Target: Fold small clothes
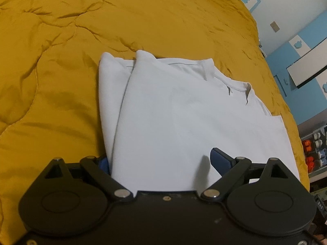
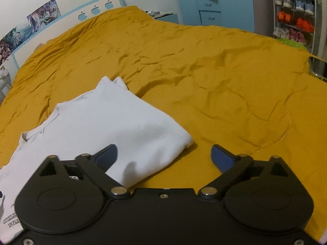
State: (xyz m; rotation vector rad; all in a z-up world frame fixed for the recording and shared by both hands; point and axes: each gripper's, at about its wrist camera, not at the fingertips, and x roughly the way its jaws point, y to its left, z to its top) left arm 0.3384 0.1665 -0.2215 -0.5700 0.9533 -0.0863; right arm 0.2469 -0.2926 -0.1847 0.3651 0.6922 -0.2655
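Observation:
A white T-shirt [image 1: 184, 118] lies partly folded on the mustard-yellow bedspread [image 1: 61, 71], collar toward the far right. My left gripper [image 1: 161, 163] is open, its blue fingers spread across the shirt's near edge; the left finger is partly hidden behind the cloth. In the right wrist view the shirt [image 2: 106, 126] lies at the lower left. My right gripper [image 2: 163, 157] is open, its left finger over the shirt's folded corner and its right finger over the bare bedspread [image 2: 224, 81].
A phone [image 2: 318, 67] lies at the bed's right edge. A shoe rack [image 2: 294, 14] and blue cabinet [image 2: 206, 2] stand beyond the bed. A white headboard with apple cut-outs [image 2: 94, 10] is at the back left.

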